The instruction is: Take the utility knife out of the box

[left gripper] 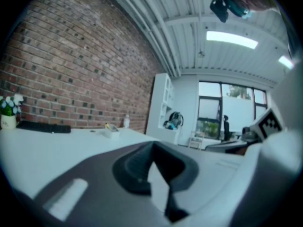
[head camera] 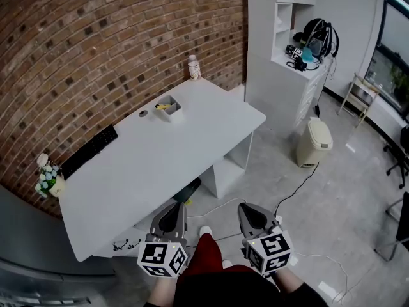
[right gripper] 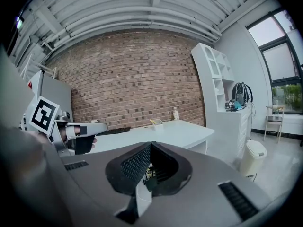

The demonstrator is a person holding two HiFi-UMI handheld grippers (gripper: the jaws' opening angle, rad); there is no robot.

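Pointing out over the floor, the left gripper (head camera: 176, 207) has its jaws pressed together with nothing between them; its own view shows the two dark pads meeting at the tips. The right gripper (head camera: 245, 207) hangs just beside it, its jaws also closed tip to tip and empty. Each carries its marker cube at the rear, and between the two shows the person's leg (head camera: 206, 256) in red trousers.

Both tools are well apart from the white desk (head camera: 160, 162), which stands ahead and to the left against a brick wall (head camera: 96, 37). Near the desk's far end sits a small open box (head camera: 170, 110), and the yellow utility knife (head camera: 162, 106) lies inside it, one end poking above the rim. Beyond the box, close to the wall, stands a white bottle (head camera: 193, 68). A black keyboard (head camera: 89, 151) lies along the wall edge, with a small pot of flowers (head camera: 48, 178) at the near corner.

To the right of the desk rises a white shelf unit (head camera: 287, 24), with a cream bin (head camera: 314, 143) on the floor in front of it.
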